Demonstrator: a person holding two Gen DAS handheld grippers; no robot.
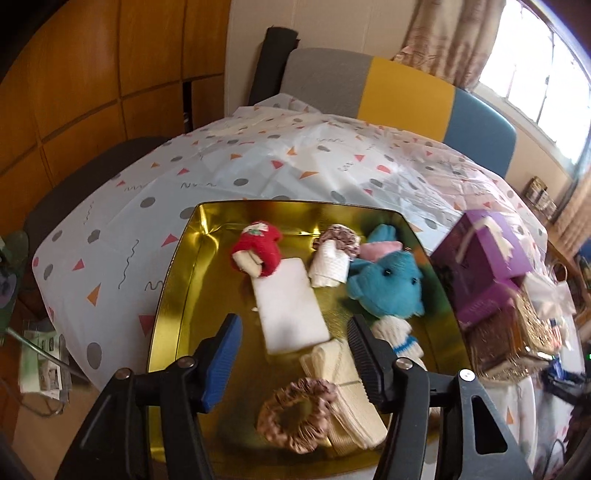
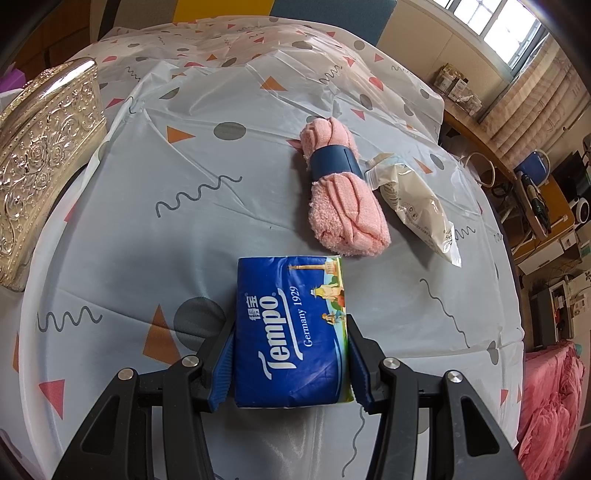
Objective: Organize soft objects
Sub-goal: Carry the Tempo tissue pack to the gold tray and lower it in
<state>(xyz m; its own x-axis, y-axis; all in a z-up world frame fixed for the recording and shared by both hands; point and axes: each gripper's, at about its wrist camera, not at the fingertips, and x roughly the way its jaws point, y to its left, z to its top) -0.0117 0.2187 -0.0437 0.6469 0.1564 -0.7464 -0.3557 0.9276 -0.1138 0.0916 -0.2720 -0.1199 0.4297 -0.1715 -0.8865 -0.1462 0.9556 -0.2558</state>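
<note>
On the surface (image 2: 110, 229), a blue tissue pack (image 2: 291, 328) is clamped by the right hand-held gripper (image 2: 290, 365). The left hand-held gripper (image 1: 293, 354) is held spread and unladen above the gold tray (image 1: 173, 295) of soft items. Transfer to the tray is judged next, requiring a lift.

— What sits at the right edge of the left wrist view?
— A purple cardboard box (image 1: 484, 251), stacked on another purple box.
— And behind the table?
— A chair back in grey, yellow and blue panels (image 1: 406, 92), with a beige patterned curtain (image 1: 454, 33) upper right.
</note>
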